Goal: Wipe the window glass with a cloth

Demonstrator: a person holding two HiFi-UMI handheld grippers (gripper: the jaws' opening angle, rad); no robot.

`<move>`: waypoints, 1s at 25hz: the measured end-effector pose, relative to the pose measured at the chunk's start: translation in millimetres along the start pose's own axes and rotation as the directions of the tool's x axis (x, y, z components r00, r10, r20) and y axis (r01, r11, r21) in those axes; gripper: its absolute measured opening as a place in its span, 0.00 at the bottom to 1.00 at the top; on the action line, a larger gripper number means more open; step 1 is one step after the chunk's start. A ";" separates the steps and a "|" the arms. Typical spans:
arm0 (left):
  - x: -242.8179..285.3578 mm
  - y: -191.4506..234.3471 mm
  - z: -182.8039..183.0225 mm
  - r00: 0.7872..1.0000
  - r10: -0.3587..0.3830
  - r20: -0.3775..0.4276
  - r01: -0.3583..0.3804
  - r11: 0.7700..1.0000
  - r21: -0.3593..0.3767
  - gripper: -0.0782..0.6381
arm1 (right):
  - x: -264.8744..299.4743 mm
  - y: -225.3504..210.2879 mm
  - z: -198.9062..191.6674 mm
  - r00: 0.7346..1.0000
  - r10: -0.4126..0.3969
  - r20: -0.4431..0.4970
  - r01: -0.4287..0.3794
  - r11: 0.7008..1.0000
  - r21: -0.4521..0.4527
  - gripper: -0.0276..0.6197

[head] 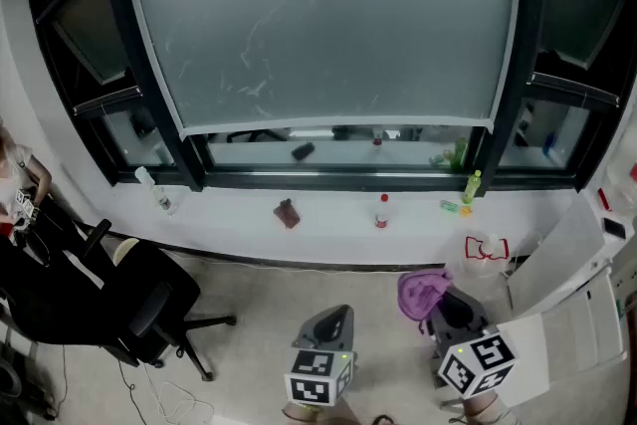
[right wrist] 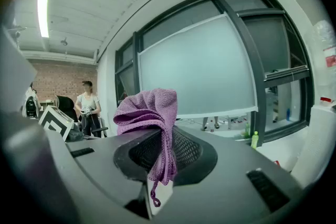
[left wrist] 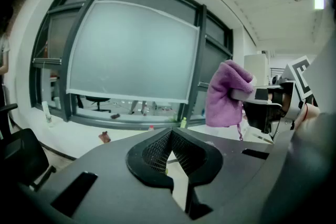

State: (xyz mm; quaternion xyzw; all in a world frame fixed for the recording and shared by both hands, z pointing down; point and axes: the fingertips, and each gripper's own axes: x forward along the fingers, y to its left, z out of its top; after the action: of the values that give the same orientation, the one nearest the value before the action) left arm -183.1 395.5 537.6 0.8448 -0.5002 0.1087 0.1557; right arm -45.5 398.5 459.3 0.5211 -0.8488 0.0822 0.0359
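The window glass point(head: 318, 15) is a large frosted pane above a white sill point(head: 328, 229); it also shows in the left gripper view point(left wrist: 131, 52) and the right gripper view point(right wrist: 199, 71). A purple cloth point(head: 423, 292) is bunched in my right gripper point(head: 438, 302), whose jaws are shut on it; the cloth point(right wrist: 147, 110) hangs over the jaws of that gripper point(right wrist: 163, 131). My left gripper point(head: 334, 321) stands beside it, shut with nothing held, its tips point(left wrist: 171, 130) meeting. Both grippers are well back from the glass. The cloth point(left wrist: 228, 94) shows at the right of the left gripper view.
On the sill stand a red-capped bottle point(head: 382, 211), a green bottle point(head: 471, 186), a clear bottle point(head: 149, 182) and a brown object point(head: 288, 213). A black office chair point(head: 139, 299) is at left, a white cabinet point(head: 567, 264) at right. A person point(right wrist: 86, 105) stands behind.
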 end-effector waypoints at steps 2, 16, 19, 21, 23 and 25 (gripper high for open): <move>-0.7 -40.6 0.8 1.000 -0.029 -0.008 0.029 1.000 0.006 0.12 | -29.3 -16.8 -0.6 1.000 -0.031 -0.002 0.031 1.000 0.004 0.12; -6.1 -142.9 45.4 0.991 -0.124 0.044 0.121 0.990 0.068 0.12 | -107.4 -32.8 -0.8 0.996 -0.085 0.038 0.085 0.996 0.006 0.12; -8.6 -152.3 46.4 0.987 -0.146 0.067 0.140 0.986 0.085 0.12 | -112.2 -36.0 -2.3 0.995 -0.090 0.051 0.089 0.996 0.024 0.12; -9.1 -156.4 48.6 0.984 -0.155 0.085 0.148 0.986 0.083 0.12 | -113.9 -40.7 -3.5 0.994 -0.090 0.057 0.088 0.995 0.046 0.12; -10.9 -156.5 52.3 0.983 -0.148 0.108 0.140 0.987 0.077 0.12 | -114.6 -45.4 -3.6 0.994 -0.090 0.062 0.086 0.995 0.057 0.12; -12.8 -157.4 54.0 0.982 -0.142 0.126 0.132 0.988 0.082 0.12 | -115.6 -49.6 -4.0 0.995 -0.082 0.064 0.078 0.995 0.062 0.12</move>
State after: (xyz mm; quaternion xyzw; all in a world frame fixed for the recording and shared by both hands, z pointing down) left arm -49.4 456.7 458.9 0.8877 -0.4458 0.0600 0.0986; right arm 51.1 478.8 451.3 0.5581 -0.8250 0.0888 -0.0045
